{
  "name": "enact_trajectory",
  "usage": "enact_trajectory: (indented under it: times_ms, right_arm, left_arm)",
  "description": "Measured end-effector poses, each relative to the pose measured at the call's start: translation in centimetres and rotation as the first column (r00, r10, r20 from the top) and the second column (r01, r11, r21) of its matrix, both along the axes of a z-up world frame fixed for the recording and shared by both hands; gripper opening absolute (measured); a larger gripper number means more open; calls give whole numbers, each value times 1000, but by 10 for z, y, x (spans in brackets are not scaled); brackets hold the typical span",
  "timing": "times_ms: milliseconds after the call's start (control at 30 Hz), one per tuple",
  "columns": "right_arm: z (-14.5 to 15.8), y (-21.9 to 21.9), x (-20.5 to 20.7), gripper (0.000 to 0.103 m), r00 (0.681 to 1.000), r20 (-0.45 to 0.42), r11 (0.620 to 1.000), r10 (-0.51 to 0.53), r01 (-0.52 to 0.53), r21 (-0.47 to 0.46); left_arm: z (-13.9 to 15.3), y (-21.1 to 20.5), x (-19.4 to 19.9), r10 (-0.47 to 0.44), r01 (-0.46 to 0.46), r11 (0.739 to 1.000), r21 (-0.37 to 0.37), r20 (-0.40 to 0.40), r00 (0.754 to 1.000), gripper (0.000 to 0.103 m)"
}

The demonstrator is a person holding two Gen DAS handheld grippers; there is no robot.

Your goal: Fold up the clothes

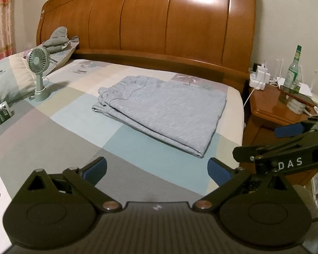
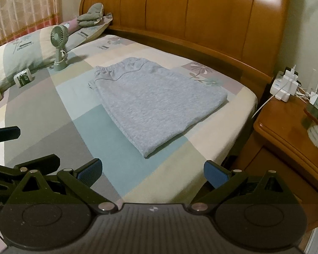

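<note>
- The grey garment (image 1: pixel 159 110) lies folded into a flat, layered rectangle near the middle of the bed (image 1: pixel 59 131), its elastic waistband toward the far left and one folded corner pointing at the cameras.
- The left gripper (image 1: pixel 156 170) hangs over the near part of the bed, its jaws wide apart and holding nothing, clear of the garment.
- The right gripper (image 2: pixel 151 170) hovers just beside it at the bed's near right edge, jaws likewise spread and empty.
- A small green fan (image 1: pixel 39 78) stands upright at the far left, near the pillows (image 1: pixel 4 80).
- To the right, a wooden nightstand (image 1: pixel 271 108) carries a green bottle (image 1: pixel 293 72) and a white power strip (image 2: pixel 283 89).
- A wooden headboard (image 1: pixel 159 21) rises behind the bed.
</note>
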State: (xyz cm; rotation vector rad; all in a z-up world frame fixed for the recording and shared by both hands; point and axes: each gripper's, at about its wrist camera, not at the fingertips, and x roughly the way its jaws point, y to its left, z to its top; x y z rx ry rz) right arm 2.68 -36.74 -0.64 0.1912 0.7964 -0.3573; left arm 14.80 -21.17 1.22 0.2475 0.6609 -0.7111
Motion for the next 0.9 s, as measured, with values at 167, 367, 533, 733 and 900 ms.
enact_trajectory:
  times_ms: [167, 367, 533, 733, 900]
  right_arm:
    - [1, 0, -2, 103, 1000, 7, 1000, 2, -2, 3]
    - [3, 0, -6, 103, 1000, 16, 1000, 5, -5, 5]
    - [3, 0, -9, 103, 1000, 20, 1000, 5, -5, 6]
    - [5, 0, -10, 103, 1000, 21, 1000, 4, -4, 8]
    - [5, -1, -10, 103, 1000, 22, 1000, 3, -3, 11]
  left_arm:
    - [2, 0, -2, 4, -4, 1000, 0, -3, 1000, 101]
    - [4, 0, -4, 12, -12, 1000, 0, -7, 1000, 101]
    - [5, -1, -5, 14, -14, 1000, 3, -7, 1000, 101]
    - [6, -1, -6, 13, -13, 1000, 3, -9, 1000, 101]
    - [5, -2, -7, 10, -10, 1000, 6, 0, 1000, 101]
